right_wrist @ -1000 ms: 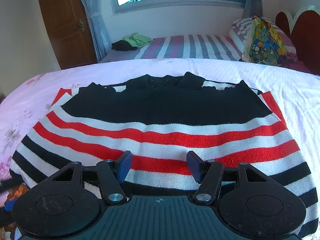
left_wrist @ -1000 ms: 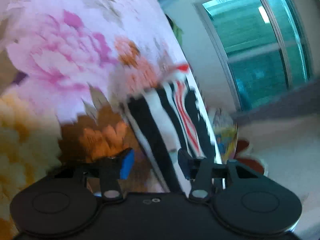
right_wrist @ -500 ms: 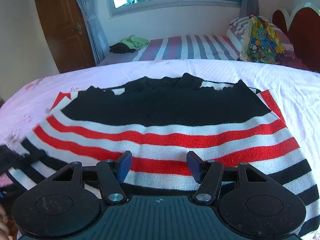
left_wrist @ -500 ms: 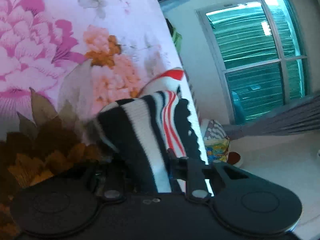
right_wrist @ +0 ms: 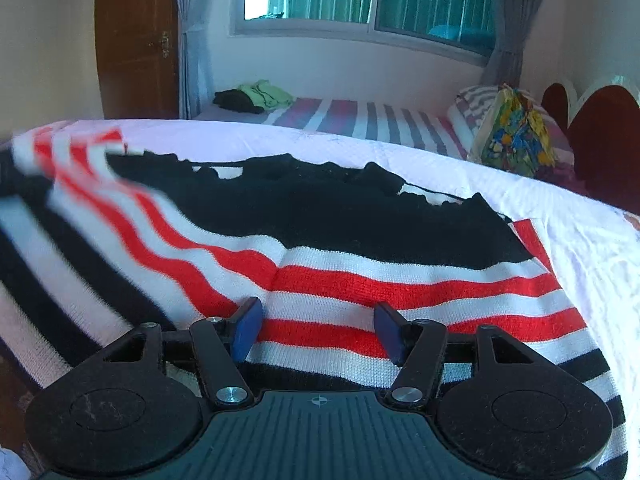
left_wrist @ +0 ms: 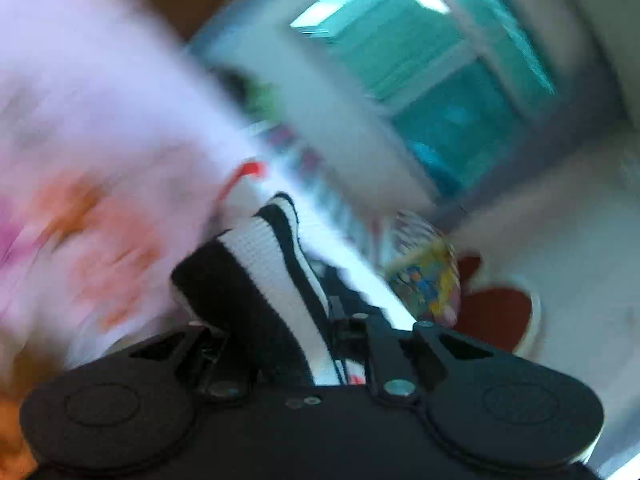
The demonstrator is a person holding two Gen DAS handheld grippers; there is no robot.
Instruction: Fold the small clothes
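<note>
A knitted garment [right_wrist: 360, 240] with black, white and red stripes lies spread on the bed. My right gripper [right_wrist: 318, 330] is open, with its blue pads just above the garment's near hem. My left gripper [left_wrist: 296, 344] is shut on the garment's left edge [left_wrist: 256, 280], which bunches up between its fingers. In the right wrist view that left side [right_wrist: 80, 208] is lifted off the bed and blurred. The left wrist view is heavily blurred.
The bed has a pink floral sheet [left_wrist: 80, 160]. Behind it stands a second bed with a striped cover [right_wrist: 360, 120], dark and green clothes [right_wrist: 252, 96] on it, and a colourful bag [right_wrist: 516, 132] by a red headboard [right_wrist: 600, 140]. A door and window are at the back.
My left gripper closed on the garment's left edge and has lifted it up and over toward the middle. My right gripper stayed open over the near hem.
</note>
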